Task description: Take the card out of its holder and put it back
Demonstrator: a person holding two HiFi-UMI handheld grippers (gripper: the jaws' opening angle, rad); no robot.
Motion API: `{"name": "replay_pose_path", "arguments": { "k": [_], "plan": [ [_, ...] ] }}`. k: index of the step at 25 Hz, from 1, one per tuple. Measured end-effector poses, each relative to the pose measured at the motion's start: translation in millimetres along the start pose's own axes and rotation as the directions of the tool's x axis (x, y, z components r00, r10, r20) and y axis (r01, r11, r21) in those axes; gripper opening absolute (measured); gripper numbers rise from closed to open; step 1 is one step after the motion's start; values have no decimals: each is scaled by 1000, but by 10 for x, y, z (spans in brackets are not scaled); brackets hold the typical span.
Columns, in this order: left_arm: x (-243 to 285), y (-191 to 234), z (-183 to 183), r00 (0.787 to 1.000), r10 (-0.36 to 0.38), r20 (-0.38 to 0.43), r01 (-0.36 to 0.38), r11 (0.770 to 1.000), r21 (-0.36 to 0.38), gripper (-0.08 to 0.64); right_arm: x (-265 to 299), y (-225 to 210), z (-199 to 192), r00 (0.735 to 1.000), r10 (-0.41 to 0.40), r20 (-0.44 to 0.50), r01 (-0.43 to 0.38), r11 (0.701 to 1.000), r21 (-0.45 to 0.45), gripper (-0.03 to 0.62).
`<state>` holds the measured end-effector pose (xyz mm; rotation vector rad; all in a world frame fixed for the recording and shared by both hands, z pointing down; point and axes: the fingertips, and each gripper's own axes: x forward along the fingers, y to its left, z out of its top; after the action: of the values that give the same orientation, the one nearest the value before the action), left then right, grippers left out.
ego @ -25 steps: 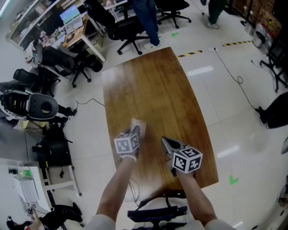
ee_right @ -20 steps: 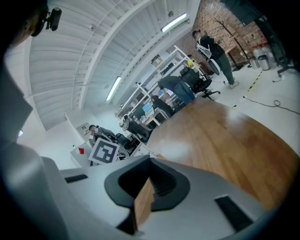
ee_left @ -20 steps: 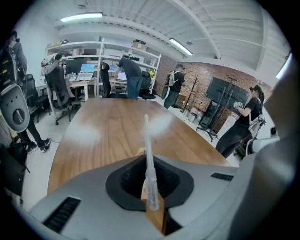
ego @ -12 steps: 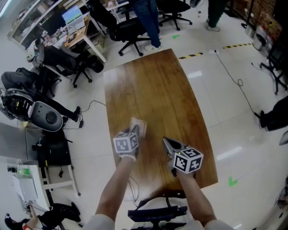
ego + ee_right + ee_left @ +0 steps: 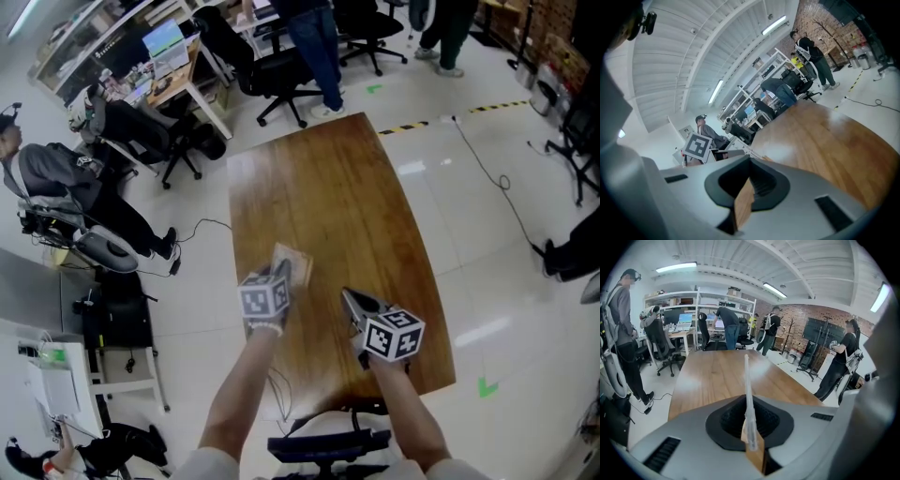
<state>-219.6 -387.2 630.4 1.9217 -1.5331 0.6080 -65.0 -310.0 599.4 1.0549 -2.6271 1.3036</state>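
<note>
The card holder [image 5: 747,385] is a thin sleeve of clear plastic. In the left gripper view it shows edge-on: a pale, glassy strip that stands upright and runs straight out from the tongs, along the middle line of the wooden table [image 5: 708,376]. In the head view it turns its flat face to the camera. There it is a small rectangle, whitish and cloudy on the side toward the table's left edge and tan on the other side.

That tan patch may be a card inside the sleeve or the table's wood seen through the plastic. I cannot tell which, so what the holder contains stays unclear.

The holder hangs in the air over the near half of the table, closer to the table's left edge than to its right. The left gripper [image 5: 750,434] has its tongs pressed tight on the sleeve's near end, one on each flat side.

The right gripper [image 5: 749,171] hovers over the near right part of the table, apart from the holder. Its tongs are pressed together with nothing pinched; only a sliver of the table's wood shows through the slot beneath them.

Office chairs [image 5: 281,80] and standing people [image 5: 725,326] are beyond the table's far end.
</note>
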Motion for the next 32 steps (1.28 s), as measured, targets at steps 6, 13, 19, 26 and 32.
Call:
{"name": "replay_pose_path", "arguments": {
  "k": [6, 13, 19, 26, 32],
  "plan": [
    [-319, 16, 115, 998, 19, 68, -18, 1000, -24, 2, -46, 101, -32, 1000, 11, 5, -11, 1000, -13, 11],
    [-865, -197, 147, 981, 12, 193, 2, 997, -74, 2, -169, 267, -38, 1000, 30, -10, -30, 996, -83, 11],
    [-1401, -444, -153, 961, 28, 275, 11, 990, -142, 2, -328, 437, -51, 998, 33, -52, -43, 978, -204, 11],
    [-1733, -596, -536, 944, 62, 325, 12, 976, -219, 2, -488, 561, -11, 996, 44, -78, -65, 956, -286, 11],
    [-1824, -742, -723, 950, 40, 308, 26, 978, -207, 2, -593, 628, -138, 997, 64, -54, -74, 974, -215, 11]
  ]
}}
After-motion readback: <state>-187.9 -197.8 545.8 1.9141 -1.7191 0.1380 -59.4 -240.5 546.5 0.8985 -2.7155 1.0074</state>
